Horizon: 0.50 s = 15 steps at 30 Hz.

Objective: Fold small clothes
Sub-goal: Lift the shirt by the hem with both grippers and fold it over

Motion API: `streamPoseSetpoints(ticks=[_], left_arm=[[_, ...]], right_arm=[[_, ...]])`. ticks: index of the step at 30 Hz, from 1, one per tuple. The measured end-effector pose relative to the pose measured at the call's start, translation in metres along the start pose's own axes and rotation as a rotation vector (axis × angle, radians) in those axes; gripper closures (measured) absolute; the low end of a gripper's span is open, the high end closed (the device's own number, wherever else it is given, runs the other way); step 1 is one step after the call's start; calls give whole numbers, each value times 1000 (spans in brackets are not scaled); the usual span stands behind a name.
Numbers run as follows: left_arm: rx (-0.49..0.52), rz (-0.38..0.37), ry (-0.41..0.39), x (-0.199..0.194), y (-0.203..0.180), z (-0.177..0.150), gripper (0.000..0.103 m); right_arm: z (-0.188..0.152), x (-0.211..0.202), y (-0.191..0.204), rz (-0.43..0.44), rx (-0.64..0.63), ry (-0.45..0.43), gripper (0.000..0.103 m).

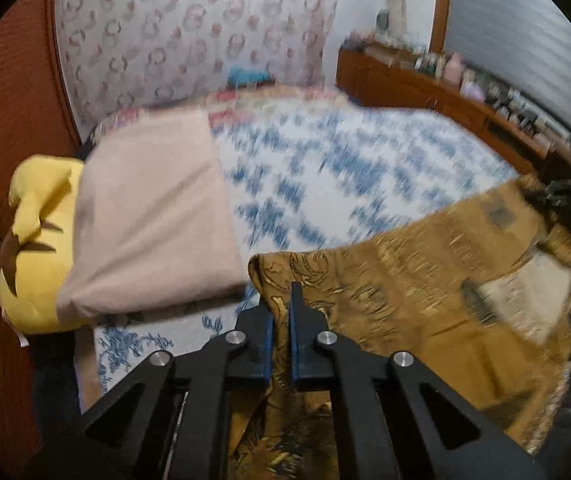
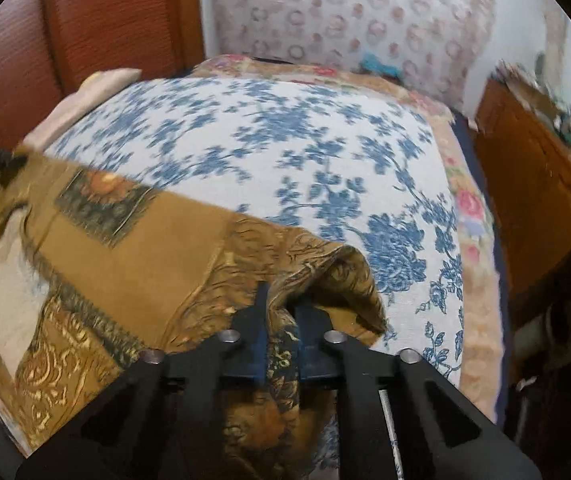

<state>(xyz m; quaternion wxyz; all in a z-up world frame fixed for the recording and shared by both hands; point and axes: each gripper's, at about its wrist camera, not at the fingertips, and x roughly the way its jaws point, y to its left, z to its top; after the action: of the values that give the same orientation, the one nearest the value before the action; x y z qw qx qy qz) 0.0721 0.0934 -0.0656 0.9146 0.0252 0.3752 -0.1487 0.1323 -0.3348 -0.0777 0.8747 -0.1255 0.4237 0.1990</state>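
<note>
Up close in the left wrist view, the left gripper pinches a corner of the brown patterned cloth over the blue-flowered bedspread; a beige pillow and yellow plush toy lie left of the cloth. Seen from the right wrist, the right gripper clamps the cloth's other bunched corner, with a wooden cabinet right of the bedspread.

The garment is golden brown with darker scrollwork, cream patches and dark bordered squares. The bedspread is white with blue flowers, edged by a beige border with pink roses. The pillow is plain beige; the plush toy is yellow with brown marks
</note>
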Motion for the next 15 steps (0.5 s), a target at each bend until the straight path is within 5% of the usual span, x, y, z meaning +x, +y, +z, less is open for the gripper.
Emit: streamPoseSetpoints(ticks=[10, 15], left_arm=[[48, -70, -285, -103, -27, 57, 101], [59, -34, -416, -151, -24, 98, 101]], right_arm=[[28, -112, 21, -66, -31, -309, 101], [65, -171, 33, -143, -104, -445, 101]])
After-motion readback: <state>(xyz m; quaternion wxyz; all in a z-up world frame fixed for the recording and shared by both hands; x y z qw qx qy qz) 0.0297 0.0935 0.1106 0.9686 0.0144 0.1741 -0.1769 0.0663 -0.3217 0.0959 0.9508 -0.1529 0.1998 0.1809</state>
